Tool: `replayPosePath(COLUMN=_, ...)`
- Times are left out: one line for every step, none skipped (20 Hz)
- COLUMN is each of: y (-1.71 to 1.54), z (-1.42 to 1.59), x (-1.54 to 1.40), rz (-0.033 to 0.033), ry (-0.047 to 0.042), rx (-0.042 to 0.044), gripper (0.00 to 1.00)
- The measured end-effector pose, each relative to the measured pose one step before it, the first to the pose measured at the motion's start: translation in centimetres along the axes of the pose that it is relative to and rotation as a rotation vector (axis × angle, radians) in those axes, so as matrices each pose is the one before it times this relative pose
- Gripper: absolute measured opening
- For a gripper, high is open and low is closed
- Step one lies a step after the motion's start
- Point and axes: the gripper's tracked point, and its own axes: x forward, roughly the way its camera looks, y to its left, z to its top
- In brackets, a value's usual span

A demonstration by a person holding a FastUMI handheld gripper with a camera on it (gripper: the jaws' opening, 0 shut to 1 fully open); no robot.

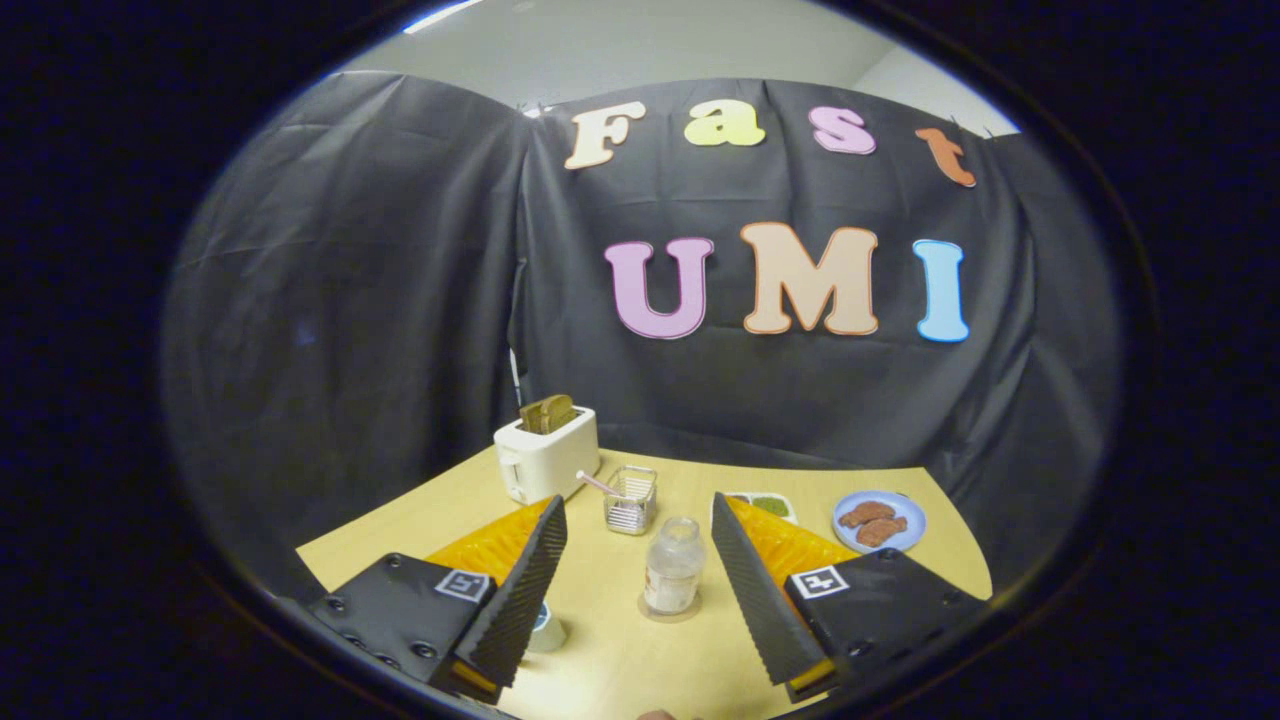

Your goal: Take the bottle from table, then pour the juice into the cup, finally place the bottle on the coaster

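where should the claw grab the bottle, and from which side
Probably the straight body of the bottle, below its narrower neck, coming in level from the front. It stands upright on a round coaster, and the open claw already has a finger on each side of it.

Clear bottle (673,565), upright on round coaster (668,607), mid tabletop (600,660), betw. gripper (638,530) fingers, touching neither; pale liquid low inside, neck open or clear-capped, can't tell. Cup (547,628) mostly hidden behind left finger, just beside bottle, on tabletop. Gripper fingers spread wide apart.
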Motion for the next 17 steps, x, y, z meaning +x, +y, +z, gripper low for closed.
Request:
replayPosePath(y=-0.227, z=0.18, x=-0.975, rz=-0.00715, ry=-0.00398, rx=0.00703, gripper=0.92)
replayPosePath(y=-0.226, z=0.112, x=-0.963, rz=-0.00712, ry=-0.00587, rx=0.00478, gripper=0.92)
replayPosePath(y=-0.476, z=0.195, x=-0.642, rz=-0.01341, ry=-0.00753, rx=0.0016, gripper=0.92)
replayPosePath(y=-0.868, z=0.159, x=-0.766, rz=-0.02111, ry=-0.00605, rx=-0.00028, gripper=0.92)
replayPosePath(y=-0.799, z=0.066, x=-0.606, rz=-0.01657, ry=-0.00247, rx=-0.00052, gripper=0.92)
replayPosePath(y=-0.646, z=0.045, x=-0.516, rz=-0.01687, ry=-0.00289, rx=0.00326, gripper=0.92)
replayPosePath(y=-0.522, z=0.19, x=-0.457, rz=-0.00889, ry=-0.00354, rx=0.00463, gripper=0.92)
replayPosePath(y=-0.4, z=0.091, x=-0.31, rz=-0.01192, ry=-0.00402, rx=0.00132, gripper=0.92)
replayPosePath(y=-0.61, z=0.295, x=-0.411, rz=-0.01418, ry=-0.0081, rx=-0.00067, gripper=0.92)
replayPosePath(y=-0.423, z=0.063, x=-0.304, rz=-0.00894, ry=-0.00284, rx=-0.0045, gripper=0.92)
replayPosePath(y=-0.477, z=0.209, x=-0.318, rz=-0.01091, ry=-0.00536, rx=-0.00213, gripper=0.92)
replayPosePath(y=-0.257, z=0.254, x=-0.142, rz=-0.00418, ry=-0.00639, rx=-0.00193, gripper=0.92)
replayPosePath(y=-0.165, z=0.082, x=-0.209, rz=-0.00414, ry=-0.00521, rx=0.00085, gripper=0.92)
replayPosePath(y=-0.122, z=0.031, x=-0.348, rz=-0.00014, ry=-0.00295, rx=0.0018, gripper=0.92)
replayPosePath(y=-0.19, z=-0.106, x=-0.184, rz=-0.00038, ry=-0.00164, rx=0.00083, gripper=0.92)
replayPosePath(y=-0.332, z=0.039, x=-0.101, rz=-0.00512, ry=-0.00515, rx=-0.00054, gripper=0.92)
replayPosePath(y=-0.428, z=-0.01, x=-0.086, rz=-0.00771, ry=-0.00104, rx=-0.00348, gripper=0.92)
